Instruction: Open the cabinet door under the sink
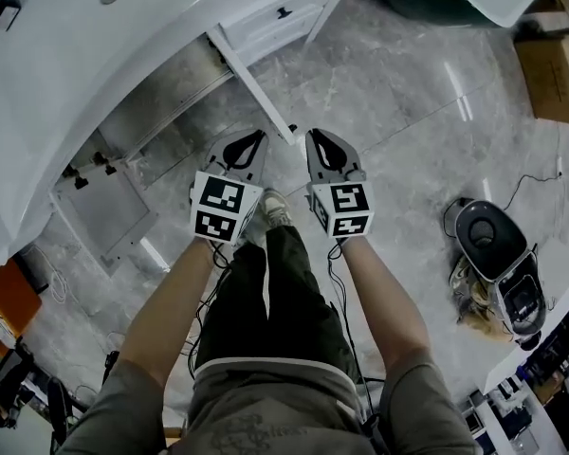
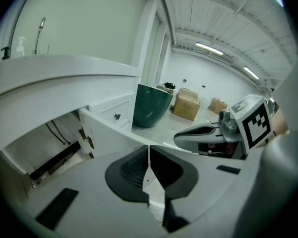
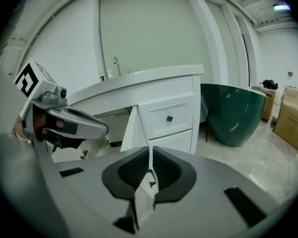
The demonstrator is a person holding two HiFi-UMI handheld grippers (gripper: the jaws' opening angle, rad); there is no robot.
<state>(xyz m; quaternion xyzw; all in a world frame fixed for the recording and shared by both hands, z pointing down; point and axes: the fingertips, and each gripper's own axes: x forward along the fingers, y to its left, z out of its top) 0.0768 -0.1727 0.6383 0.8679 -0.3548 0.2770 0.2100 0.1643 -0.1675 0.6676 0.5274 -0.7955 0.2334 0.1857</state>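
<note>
The door (image 1: 254, 85) is found swung out from the cabinet (image 1: 266, 22), its free edge just ahead of both grippers. The fingers of the left gripper (image 1: 249, 142) and right gripper (image 1: 322, 140) are pressed together on nothing. The door could be knocked back shut if it is nudged.

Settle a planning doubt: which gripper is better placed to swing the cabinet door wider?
Probably right: right gripper faces the cabinet door on its knob side; left gripper sees the inner side.
</note>
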